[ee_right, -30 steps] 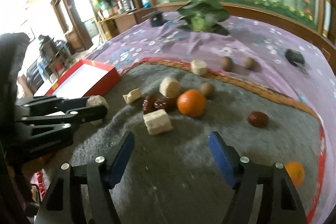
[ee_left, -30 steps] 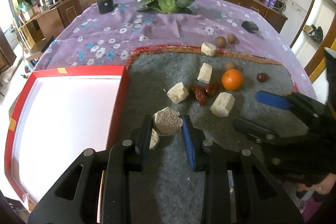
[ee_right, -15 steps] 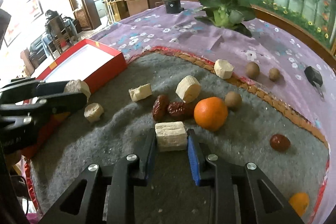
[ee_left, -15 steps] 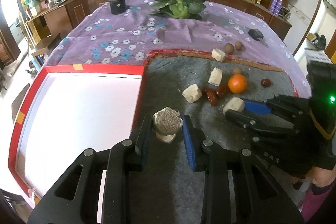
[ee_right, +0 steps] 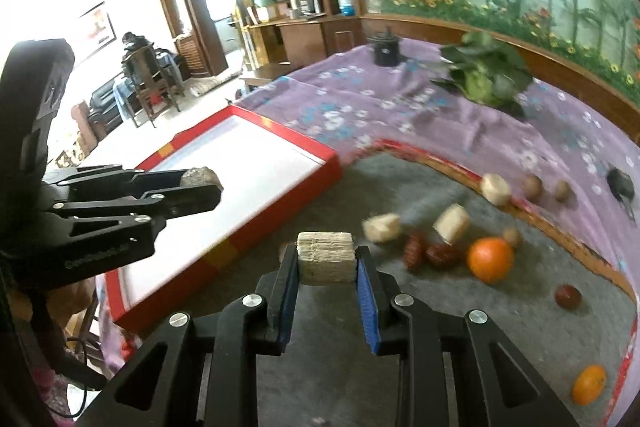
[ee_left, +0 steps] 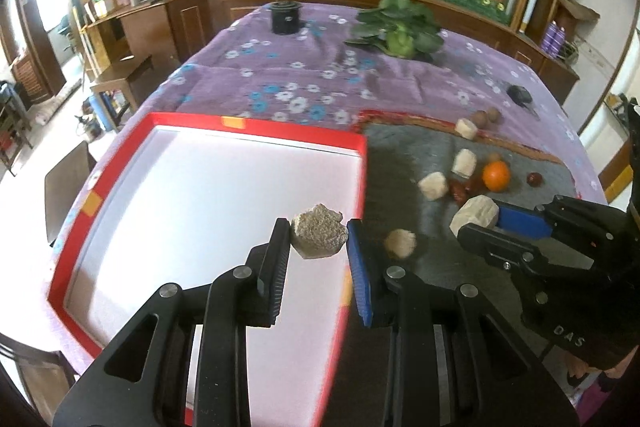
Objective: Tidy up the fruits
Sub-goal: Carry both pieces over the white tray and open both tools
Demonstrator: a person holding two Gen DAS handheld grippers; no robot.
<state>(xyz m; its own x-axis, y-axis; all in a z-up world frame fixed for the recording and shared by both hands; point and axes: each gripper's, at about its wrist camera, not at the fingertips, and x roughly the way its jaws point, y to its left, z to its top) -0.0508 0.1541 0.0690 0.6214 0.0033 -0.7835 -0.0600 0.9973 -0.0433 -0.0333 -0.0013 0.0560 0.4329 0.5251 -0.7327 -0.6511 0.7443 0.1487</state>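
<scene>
My left gripper (ee_left: 318, 239) is shut on a rough beige cut chunk (ee_left: 318, 235) and holds it above the right part of the red-rimmed white tray (ee_left: 256, 129). My right gripper (ee_right: 326, 259) is shut on a pale layered cut block (ee_right: 326, 257), lifted over the grey mat near the tray's corner (ee_right: 316, 167). The right gripper's block also shows in the left wrist view (ee_left: 474, 215). On the mat lie an orange (ee_right: 490, 259), dark red dates (ee_right: 440, 254), more pale chunks (ee_right: 382, 227) and a second orange (ee_right: 588, 383).
A grey felt mat (ee_right: 440, 347) with a red-brown border lies on a purple flowered cloth (ee_left: 320, 83). A green leafy plant (ee_left: 400, 35), a black jar (ee_left: 285, 17), small brown round fruits (ee_right: 532, 185) and a black object (ee_right: 620, 183) are farther back.
The left gripper has carried its chunk left, from the mat to over the tray. The right gripper has closed on the layered block and lifted it toward the tray.
</scene>
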